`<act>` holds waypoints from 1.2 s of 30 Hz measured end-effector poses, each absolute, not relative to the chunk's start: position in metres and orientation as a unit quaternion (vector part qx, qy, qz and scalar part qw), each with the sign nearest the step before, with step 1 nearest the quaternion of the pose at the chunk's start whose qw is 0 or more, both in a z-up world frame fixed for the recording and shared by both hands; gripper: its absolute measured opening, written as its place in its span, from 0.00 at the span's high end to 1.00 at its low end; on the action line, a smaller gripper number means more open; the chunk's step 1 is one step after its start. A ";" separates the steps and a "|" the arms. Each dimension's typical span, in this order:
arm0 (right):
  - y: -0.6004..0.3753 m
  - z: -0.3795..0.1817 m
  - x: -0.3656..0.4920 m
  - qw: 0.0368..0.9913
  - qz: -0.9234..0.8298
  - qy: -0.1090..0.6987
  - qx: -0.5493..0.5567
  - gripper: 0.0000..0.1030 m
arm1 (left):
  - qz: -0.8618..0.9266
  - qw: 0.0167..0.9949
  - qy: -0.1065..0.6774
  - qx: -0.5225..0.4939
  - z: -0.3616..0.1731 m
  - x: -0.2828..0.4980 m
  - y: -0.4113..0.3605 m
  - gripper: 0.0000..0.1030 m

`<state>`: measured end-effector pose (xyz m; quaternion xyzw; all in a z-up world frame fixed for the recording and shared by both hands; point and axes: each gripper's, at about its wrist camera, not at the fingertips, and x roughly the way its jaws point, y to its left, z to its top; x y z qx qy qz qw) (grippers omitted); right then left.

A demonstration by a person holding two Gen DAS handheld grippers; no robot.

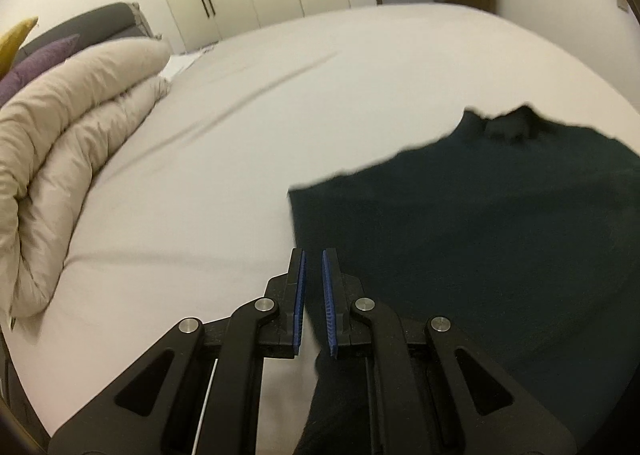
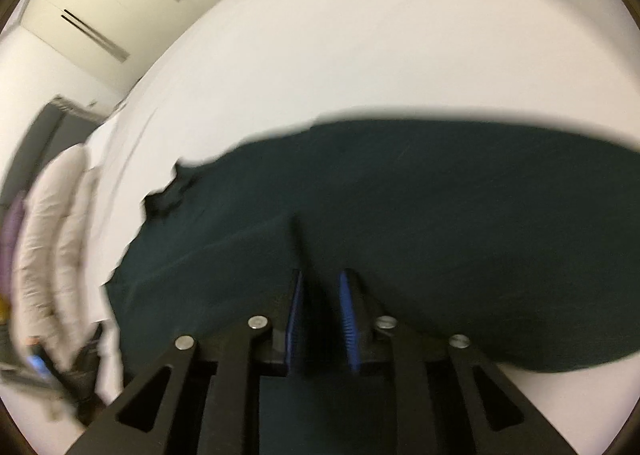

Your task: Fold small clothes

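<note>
1. Left wrist view: the dark green garment (image 1: pixel 480 223) lies flat on the bed (image 1: pixel 240 143), spreading right of the left tongs (image 1: pixel 314 255). A narrow gap shows between the pads, nothing gripped; clenched, I judge. The garment's near-left corner sits just beside the tips.

2. Right wrist view: the right tongs (image 2: pixel 322 275) hang over the garment (image 2: pixel 400 195), slightly parted, cloth between the jaws; pad contact cannot be told. The long axis runs left-right.

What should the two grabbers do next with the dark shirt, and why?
Probably reach the left gripper forward and smooth the crumpled bit at the far edge of the dark garment. The rest looks flat on the bed sheet, and that lump would likely spoil a tidy fold.
</note>
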<state>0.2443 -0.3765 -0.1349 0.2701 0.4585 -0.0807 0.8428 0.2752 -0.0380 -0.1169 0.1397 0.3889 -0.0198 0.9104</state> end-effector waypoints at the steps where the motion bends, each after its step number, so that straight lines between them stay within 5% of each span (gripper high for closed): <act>1: -0.374 -0.125 0.240 0.854 -0.095 0.444 0.253 0.76 | -0.024 0.911 0.387 0.141 -0.114 0.277 -0.042 0.92; 7: -0.308 -0.101 0.237 0.888 0.044 0.406 0.212 0.77 | -0.027 0.877 0.454 0.155 -0.161 0.298 -0.051 0.92; 11: -0.282 -0.146 0.261 0.854 0.098 0.465 0.211 0.63 | -0.029 0.883 0.437 0.171 -0.161 0.294 -0.055 0.92; 14: -0.327 -0.173 0.259 0.843 0.082 0.448 0.288 1.00 | -0.039 0.883 0.440 0.159 -0.159 0.296 -0.052 0.92; 17: -0.384 -0.172 0.230 0.836 0.031 0.406 0.367 1.00 | -0.041 0.883 0.446 0.144 -0.153 0.296 -0.050 0.92; 20: -0.433 -0.154 0.183 0.845 -0.061 0.367 0.383 0.81 | -0.050 0.882 0.458 0.096 -0.141 0.287 -0.041 0.91; 23: -0.479 -0.133 0.110 0.848 -0.110 0.294 0.428 0.43 | -0.080 0.892 0.444 0.041 -0.117 0.263 -0.037 0.92; 26: -0.522 -0.130 0.031 0.831 -0.146 0.239 0.480 0.41 | -0.112 0.900 0.421 0.022 -0.097 0.227 -0.046 0.90; 29: -0.564 -0.151 -0.041 0.784 -0.185 0.202 0.557 0.38 | -0.143 0.897 0.419 -0.005 -0.091 0.193 -0.057 0.53; 30: -0.573 -0.159 -0.058 0.768 -0.194 0.194 0.579 0.38 | -0.153 0.897 0.414 -0.017 -0.089 0.177 -0.063 0.26; 31: -0.581 -0.168 -0.071 0.754 -0.198 0.188 0.598 0.39 | -0.158 0.899 0.408 -0.025 -0.087 0.168 -0.067 0.18; 36: -0.599 -0.187 -0.081 0.718 -0.162 0.143 0.661 0.43 | -0.206 0.875 0.435 -0.056 -0.089 0.128 -0.101 0.18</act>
